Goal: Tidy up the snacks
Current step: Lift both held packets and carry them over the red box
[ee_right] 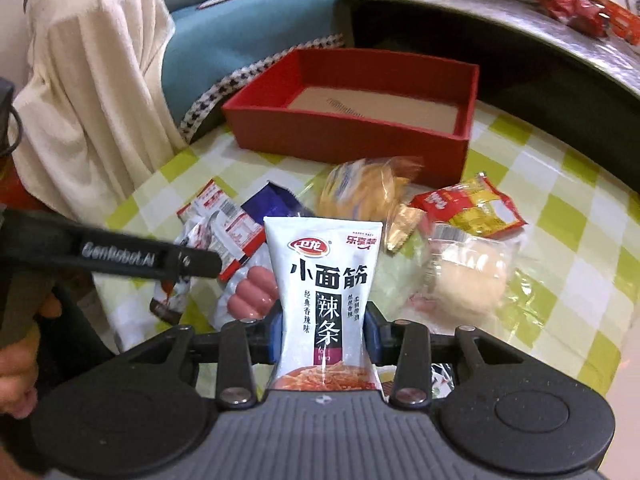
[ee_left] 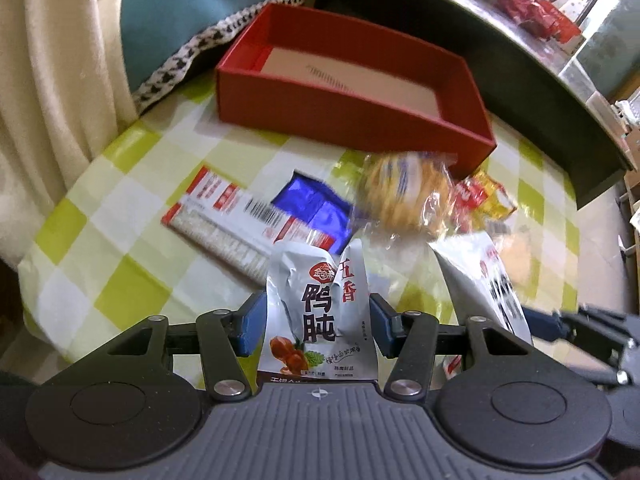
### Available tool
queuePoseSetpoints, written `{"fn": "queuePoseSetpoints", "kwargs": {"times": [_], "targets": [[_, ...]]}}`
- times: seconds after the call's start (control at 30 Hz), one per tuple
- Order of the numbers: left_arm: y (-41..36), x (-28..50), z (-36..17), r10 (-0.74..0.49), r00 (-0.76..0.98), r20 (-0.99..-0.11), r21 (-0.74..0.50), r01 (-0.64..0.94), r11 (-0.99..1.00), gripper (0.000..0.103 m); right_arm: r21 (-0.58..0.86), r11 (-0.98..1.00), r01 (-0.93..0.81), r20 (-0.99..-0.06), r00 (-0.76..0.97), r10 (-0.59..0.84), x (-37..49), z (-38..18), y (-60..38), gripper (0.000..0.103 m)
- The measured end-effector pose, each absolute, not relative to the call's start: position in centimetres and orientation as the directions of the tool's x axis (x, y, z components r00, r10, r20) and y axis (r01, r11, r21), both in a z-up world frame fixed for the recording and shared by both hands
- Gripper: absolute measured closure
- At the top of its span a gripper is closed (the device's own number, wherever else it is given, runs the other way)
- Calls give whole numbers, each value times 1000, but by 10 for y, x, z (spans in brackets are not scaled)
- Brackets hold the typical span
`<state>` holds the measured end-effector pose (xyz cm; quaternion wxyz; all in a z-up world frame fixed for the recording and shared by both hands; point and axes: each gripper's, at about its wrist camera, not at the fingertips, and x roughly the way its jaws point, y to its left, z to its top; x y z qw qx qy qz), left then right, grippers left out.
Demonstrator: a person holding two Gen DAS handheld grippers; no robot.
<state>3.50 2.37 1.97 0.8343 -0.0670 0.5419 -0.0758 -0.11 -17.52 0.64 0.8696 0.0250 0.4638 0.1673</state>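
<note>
The red box (ee_right: pixel 352 136) lies open at the counter's far edge, its long axis running across both views, straight ahead of each hand-held gripper. The right hand-held gripper (ee_right: pixel 325 334) pinches a white spicy-strip packet (ee_right: pixel 322 280); the left hand-held gripper (ee_left: pixel 316 322) clamps a silver duck-gizzard packet (ee_left: pixel 316 300). The left one looks slightly nearer the box.

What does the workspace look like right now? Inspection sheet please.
Surface: checked tablecloth, green and white.
Job's things: red box holds no snacks; silver packet and white packet both held; more snacks loose before the box.
Clutter: red wrappers on the grey shelf.
Grippers: left gripper shut on silver packet; right gripper shut on white packet.
Cables: nothing seen.
Surroundings: white cloth, blue cushion.
</note>
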Motion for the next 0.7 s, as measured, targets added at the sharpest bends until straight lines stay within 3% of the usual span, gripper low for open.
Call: {"fn": "queuePoseSetpoints", "kwargs": {"times": [0.27, 0.7], "targets": [[15, 67, 17, -231, 401, -886, -232, 45, 972, 41, 201, 955, -217, -784, 549, 290, 34, 10, -180, 61], [-9, 137, 30, -182, 470, -864, -191, 29, 981, 41, 193, 971, -138, -724, 648, 236, 109, 25, -191, 61]]}}
